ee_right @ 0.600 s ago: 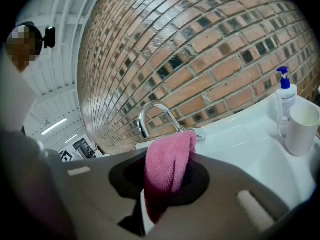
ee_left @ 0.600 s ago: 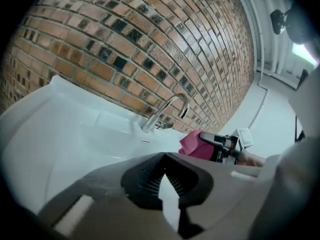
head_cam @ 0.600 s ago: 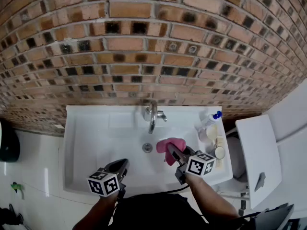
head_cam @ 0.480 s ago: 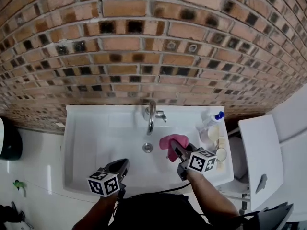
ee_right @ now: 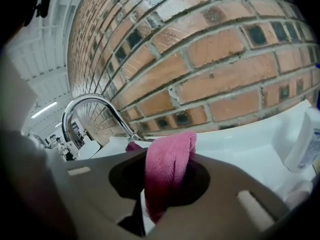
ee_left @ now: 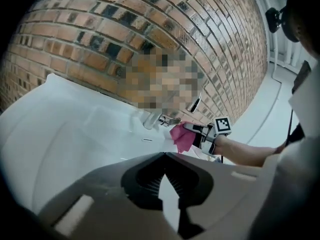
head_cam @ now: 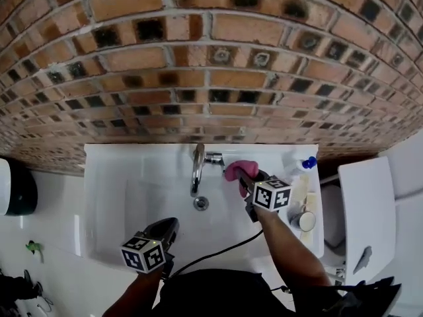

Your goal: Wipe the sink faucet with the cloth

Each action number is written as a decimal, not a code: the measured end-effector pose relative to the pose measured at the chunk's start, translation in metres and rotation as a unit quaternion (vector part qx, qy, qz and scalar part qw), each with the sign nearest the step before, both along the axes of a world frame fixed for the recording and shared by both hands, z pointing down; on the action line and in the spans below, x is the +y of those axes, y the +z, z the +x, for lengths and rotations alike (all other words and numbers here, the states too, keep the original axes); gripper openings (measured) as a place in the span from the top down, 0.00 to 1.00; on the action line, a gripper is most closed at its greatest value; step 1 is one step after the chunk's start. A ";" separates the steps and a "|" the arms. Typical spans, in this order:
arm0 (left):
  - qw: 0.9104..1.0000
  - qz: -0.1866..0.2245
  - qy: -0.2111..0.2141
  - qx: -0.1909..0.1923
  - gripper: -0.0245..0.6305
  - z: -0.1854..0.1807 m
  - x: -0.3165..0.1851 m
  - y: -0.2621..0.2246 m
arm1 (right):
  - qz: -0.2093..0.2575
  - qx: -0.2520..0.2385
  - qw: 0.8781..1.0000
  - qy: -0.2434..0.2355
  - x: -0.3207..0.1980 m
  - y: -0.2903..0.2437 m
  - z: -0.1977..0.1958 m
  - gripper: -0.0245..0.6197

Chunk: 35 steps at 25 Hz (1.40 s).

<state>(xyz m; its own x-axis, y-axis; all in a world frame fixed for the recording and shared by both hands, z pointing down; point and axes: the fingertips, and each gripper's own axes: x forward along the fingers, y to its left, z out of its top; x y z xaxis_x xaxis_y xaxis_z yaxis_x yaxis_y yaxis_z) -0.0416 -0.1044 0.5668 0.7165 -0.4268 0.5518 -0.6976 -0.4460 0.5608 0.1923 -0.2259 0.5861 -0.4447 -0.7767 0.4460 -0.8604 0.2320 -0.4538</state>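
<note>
Brick wall (head_cam: 198,78) behind, white sink (head_cam: 132,197) below it, seen from above. Chrome faucet (head_cam: 197,167) at back centre of sink, spout arcing toward drain (head_cam: 201,203). Short side lever (head_cam: 213,157) sticks out to the faucet's right.

Right gripper (head_cam: 247,179) is up at the back of the sink, right of the faucet, jaws clamped on pink cloth (head_cam: 238,170). Right gripper view: a fold of the cloth bulges up between the jaws and hangs down past them, with the faucet arc to its left. Cloth sits just beside the lever end; can't tell if it touches. It's off the spout.

Left gripper (head_cam: 170,224) is low at the sink's front edge, left of centre, well apart from the faucet. Its own view: jaw tips together, nothing between them, pointing across the basin toward faucet and cloth.

Spray bottle (head_cam: 301,165) with blue cap stands at the sink's right rear corner, small items on the rim in front of it, too small to tell. Black cable (head_cam: 218,249) runs over the front rim. Dark dispenser (head_cam: 16,187) on the wall far left.
</note>
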 end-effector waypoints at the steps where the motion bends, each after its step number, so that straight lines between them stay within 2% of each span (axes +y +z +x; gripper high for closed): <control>1: 1.000 -0.003 -0.001 -0.002 0.96 0.002 0.000 0.001 | -0.006 0.001 1.000 -0.007 -0.006 0.006 -0.001 0.86; 6: 1.000 -0.017 -0.002 -0.010 0.96 0.007 0.000 0.008 | -0.023 -0.006 0.999 -0.024 -0.037 0.024 -0.010 0.86; 11: 0.999 -0.033 0.007 -0.017 0.96 0.009 0.006 0.013 | -0.030 -0.058 0.998 -0.009 -0.058 0.023 -0.022 0.86; 20: 0.999 -0.035 0.020 -0.013 0.96 0.013 0.004 0.015 | -0.034 -0.146 0.989 0.017 -0.055 0.009 -0.029 0.86; 24: 0.999 -0.031 0.023 -0.010 0.96 0.013 0.007 0.012 | -0.030 -0.167 0.985 0.022 -0.048 -0.001 -0.032 0.86; 30: 0.999 -0.023 0.026 -0.002 0.96 0.011 0.015 0.006 | -0.019 -0.175 0.984 0.025 -0.031 -0.019 -0.036 0.86; 35: 0.999 -0.012 0.033 0.006 0.96 0.011 0.024 -0.002 | -0.007 -0.139 0.990 0.015 -0.018 -0.030 -0.041 0.86</control>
<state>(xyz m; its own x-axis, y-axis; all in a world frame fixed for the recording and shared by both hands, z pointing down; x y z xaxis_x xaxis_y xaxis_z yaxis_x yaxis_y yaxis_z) -0.0307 -0.0800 0.5644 0.7493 -0.3644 0.5529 -0.6601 -0.4772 0.5801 0.1510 -0.2443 0.5561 -0.5287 -0.7858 0.3208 -0.7079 0.1997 -0.6775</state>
